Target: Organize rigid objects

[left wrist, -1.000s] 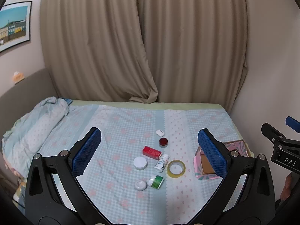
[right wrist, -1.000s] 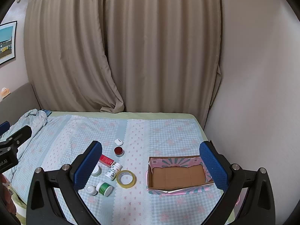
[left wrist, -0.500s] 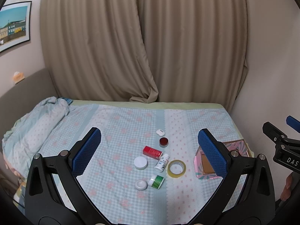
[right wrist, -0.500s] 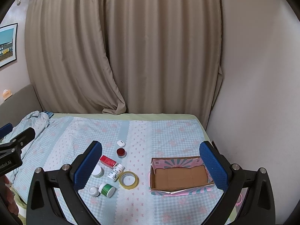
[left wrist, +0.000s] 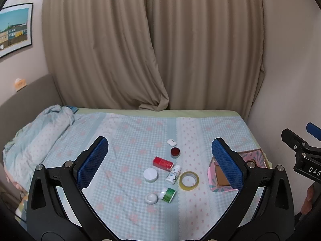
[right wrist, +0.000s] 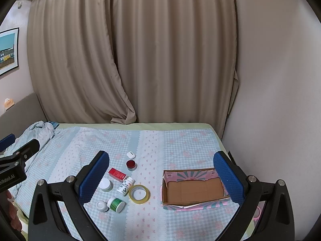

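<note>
**A:** Talk me through it. What have your claws got?

**B:** Nothing at all. My left claw (left wrist: 160, 160) is spread wide and so is my right claw (right wrist: 161, 172), both hanging well above the bed (right wrist: 180, 140).

**A:** And the things to tidy?

**B:** A little cluster straight ahead, showing between the left claw's fingers and toward the left finger of the right one. Farthest out is a small white case (right wrist: 131, 155), then a red-topped jar (right wrist: 131, 164), then a red carton (right wrist: 117, 174). Closer in there's a white-lidded jar (right wrist: 105, 184), a white bottle (right wrist: 125, 186) lying on its side, and a roll of tape (right wrist: 139, 193) lying flat, touching or just beside the bottle. Nearest me: a small white tub (right wrist: 102, 205) just beside a green-labelled jar (right wrist: 115, 204) tipped on its side.

**A:** Where do they go?

**B:** I reckon the open cardboard box (right wrist: 166, 192), just inside my right claw's right finger. It's empty.

**A:** How will they handle?

**B:** All stiff and probably light. The round jars look smooth, so I'd pinch across the body, low, square on. The bottle could roll on this soft quilt; take it across the middle. The carton may dent, so hold its long flat faces gently. The tape: one finger through the hole, one outside.
</note>
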Tool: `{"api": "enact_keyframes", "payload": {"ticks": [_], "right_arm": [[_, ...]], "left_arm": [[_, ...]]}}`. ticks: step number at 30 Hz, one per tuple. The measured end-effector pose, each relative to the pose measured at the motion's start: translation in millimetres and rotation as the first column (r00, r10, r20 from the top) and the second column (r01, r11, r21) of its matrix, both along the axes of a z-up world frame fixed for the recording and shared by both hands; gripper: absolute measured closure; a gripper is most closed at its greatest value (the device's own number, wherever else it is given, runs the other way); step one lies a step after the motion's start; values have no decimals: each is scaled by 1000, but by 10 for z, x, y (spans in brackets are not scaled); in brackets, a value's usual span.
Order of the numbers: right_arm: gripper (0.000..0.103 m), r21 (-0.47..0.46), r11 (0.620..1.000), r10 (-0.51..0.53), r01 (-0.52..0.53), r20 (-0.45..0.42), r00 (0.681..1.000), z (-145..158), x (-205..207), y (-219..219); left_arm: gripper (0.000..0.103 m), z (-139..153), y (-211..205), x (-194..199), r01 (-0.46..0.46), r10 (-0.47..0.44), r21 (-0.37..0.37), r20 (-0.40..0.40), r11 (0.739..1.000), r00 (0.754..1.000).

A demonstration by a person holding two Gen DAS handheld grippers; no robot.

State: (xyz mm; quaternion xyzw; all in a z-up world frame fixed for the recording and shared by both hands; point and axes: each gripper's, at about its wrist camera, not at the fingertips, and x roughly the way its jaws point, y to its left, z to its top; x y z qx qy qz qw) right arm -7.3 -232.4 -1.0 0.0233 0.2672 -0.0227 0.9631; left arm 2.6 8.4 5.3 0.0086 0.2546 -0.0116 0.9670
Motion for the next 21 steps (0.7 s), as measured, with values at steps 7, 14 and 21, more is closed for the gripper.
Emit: {"api": "enact_keyframes", "payload": {"ticks": [7,14,21], "right_arm": [[0,2,1000,0,0,2,1000,-1,10,-7],[0,3,1000,1,-1,2,1000,-9,6,-7],[0,11,1000,7,-7,-1,1000,-56,-30,-22]], "left_arm": [[1,13,14,-19,3,-3,-3,1,1000,1000],[1,16,10,-37,2,-2,-2,-1,1000,1000],[1,4,-33,-33,0,0,0,-3,1000,1000]]}}
